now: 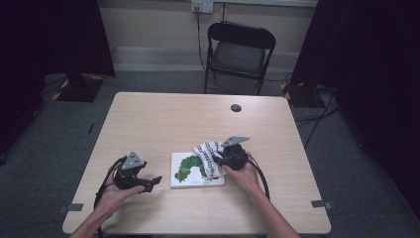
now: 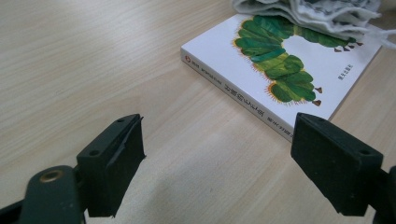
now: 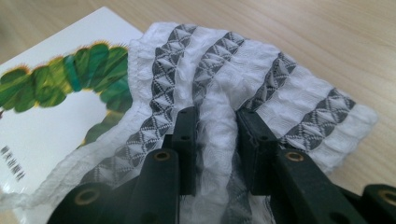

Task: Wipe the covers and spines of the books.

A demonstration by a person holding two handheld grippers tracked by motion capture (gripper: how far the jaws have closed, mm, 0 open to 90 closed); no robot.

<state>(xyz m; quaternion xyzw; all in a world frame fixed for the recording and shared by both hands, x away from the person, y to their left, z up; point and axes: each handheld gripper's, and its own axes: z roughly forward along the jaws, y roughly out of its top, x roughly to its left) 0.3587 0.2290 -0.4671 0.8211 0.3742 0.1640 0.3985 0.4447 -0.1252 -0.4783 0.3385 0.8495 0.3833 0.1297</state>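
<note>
1. The step in hand seems to be moving the white cloth (image 3: 243, 88) with grey patterned stripes, which lies bunched on the right part of the picture book (image 1: 190, 171) and partly hangs over the book's right edge.
2. The right tool (image 3: 217, 140) is clenched on a fold of this cloth: in the right gripper view the two black jaws stand close together and the fabric is pressed between them.
3. The left tool (image 2: 217, 154) is released; its jaws stand wide apart, nothing is between them, and they point across the table (image 1: 163, 119) at the spine of the book.
4. The book lies flat near the front middle of the table, with a green caterpillar on its white cover.
5. In my judgement, the next move calls for lifting or pulling the cloth clear of the cover without dragging the book along; the free left tool is near enough to hold the book down if it slips.
6. The right hand (image 1: 240, 171) comes from the front edge with its tool turned toward the left, onto the cloth. The left hand (image 1: 116, 191) rests low just left of the book, its tool held nearly level above the table.
</note>
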